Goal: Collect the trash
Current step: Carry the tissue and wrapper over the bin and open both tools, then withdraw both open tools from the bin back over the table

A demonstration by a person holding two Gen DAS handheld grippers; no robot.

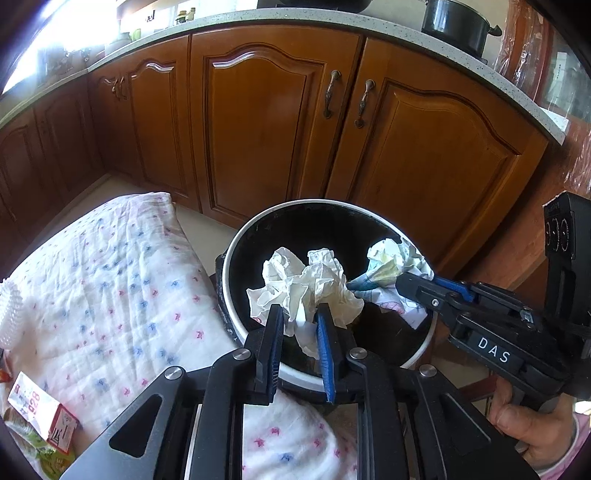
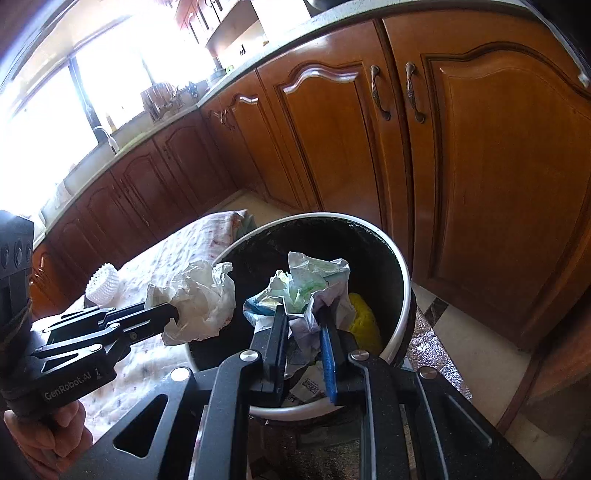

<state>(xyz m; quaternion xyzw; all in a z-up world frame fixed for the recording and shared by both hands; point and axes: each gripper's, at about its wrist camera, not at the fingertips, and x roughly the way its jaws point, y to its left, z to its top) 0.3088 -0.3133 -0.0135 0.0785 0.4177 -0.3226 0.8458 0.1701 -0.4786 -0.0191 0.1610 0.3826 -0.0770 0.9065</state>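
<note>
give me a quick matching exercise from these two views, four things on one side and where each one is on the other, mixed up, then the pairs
Things:
1. white paper wad
2. printed paper wad
3. yellow lump
4. black pot

Places:
A. on the countertop
B. lying inside the bin
C. between the right gripper's fingers, over the bin
D. between the left gripper's fingers, over the bin

Pairs: 1-D, 2-C, 3-B, 4-A
</note>
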